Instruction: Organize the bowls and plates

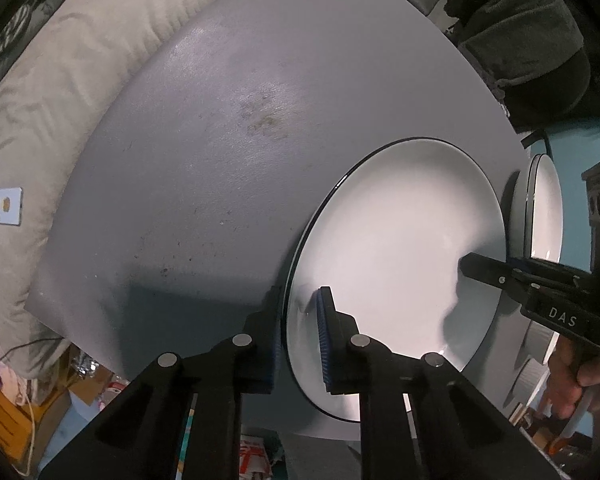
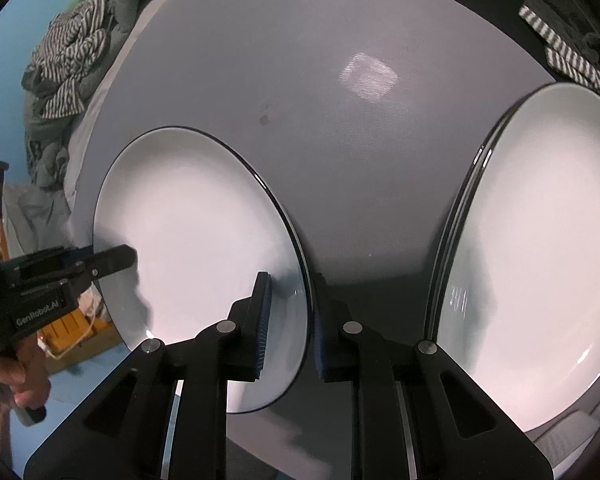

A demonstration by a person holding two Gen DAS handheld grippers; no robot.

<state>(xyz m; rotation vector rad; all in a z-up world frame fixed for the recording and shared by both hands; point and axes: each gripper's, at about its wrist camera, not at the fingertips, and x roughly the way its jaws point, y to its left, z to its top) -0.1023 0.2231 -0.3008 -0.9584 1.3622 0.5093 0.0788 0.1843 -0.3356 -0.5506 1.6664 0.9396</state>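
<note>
A grey, round-cornered bench [image 1: 204, 152] fills the scene, its top marked with a few brownish smudges and specks, set in a cluttered room with teal walls.

Nearest, the left claw [image 1: 300, 336] points steeply down at the left rim of a white plate with a thin dark edge [image 1: 400, 248]. One blue-padded finger [image 1: 325, 336] lies over the plate's inner surface and the other sits outside the rim, so the claw is pinching the plate's edge between its pads. On the opposite side the right claw [image 2: 290, 320] does the same at the plate's right rim: one pad on the white inside, one outside over the grey top, closed tight on the edge. The plate rests toward the near part of the bench, held from both sides. A person's hand [image 2: 4, 380] grips the handle of the left tool, and another hand [image 1: 572, 384] grips the right one.

Just beside this plate, to its right and apart from it, sits a stack of similar white plates [image 2: 532, 264] with dark rims, near the right edge of the bench.

Farther off, a cream quilted cushion [image 1: 52, 92] lies against the bench's left side with a small white card [image 1: 6, 206] on it. Beyond the far edge are a heap of striped and grey-green clothing [image 2: 68, 60] and a dark bundled garment [image 1: 528, 36].
</note>
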